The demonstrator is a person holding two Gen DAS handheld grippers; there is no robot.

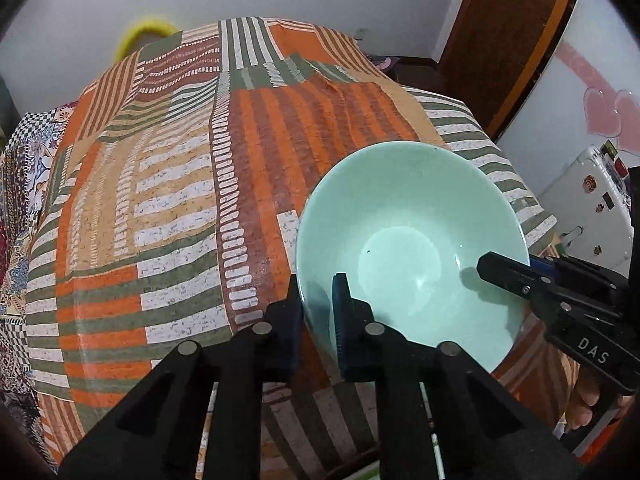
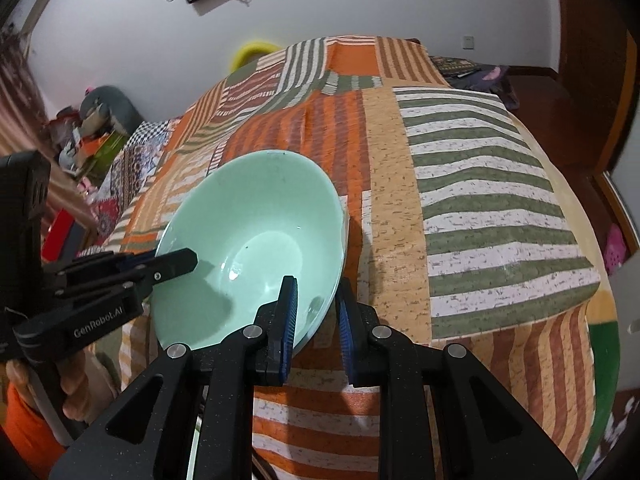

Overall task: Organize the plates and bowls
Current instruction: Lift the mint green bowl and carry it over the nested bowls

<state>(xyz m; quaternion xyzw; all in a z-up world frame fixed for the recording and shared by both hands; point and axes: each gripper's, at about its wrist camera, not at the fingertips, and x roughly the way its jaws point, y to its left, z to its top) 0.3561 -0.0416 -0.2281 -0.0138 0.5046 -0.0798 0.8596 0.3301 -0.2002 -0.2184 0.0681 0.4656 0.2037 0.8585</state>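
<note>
A pale green bowl (image 1: 404,220) is held over the striped tablecloth (image 1: 180,200). My left gripper (image 1: 320,312) is shut on the bowl's near-left rim, one finger inside and one outside. My right gripper (image 2: 316,308) is shut on the opposite rim of the same bowl (image 2: 256,232), one finger inside and one outside. The right gripper also shows in the left wrist view (image 1: 516,276) at the bowl's right rim. The left gripper shows in the right wrist view (image 2: 168,266) at the bowl's left rim. The bowl is empty.
The tablecloth (image 2: 480,200) covers a wide table. A white fridge (image 1: 592,208) stands at the right, a wooden door (image 1: 504,40) behind it. Clutter (image 2: 88,132) lies at the far left. A yellow ring (image 2: 252,50) shows behind the table.
</note>
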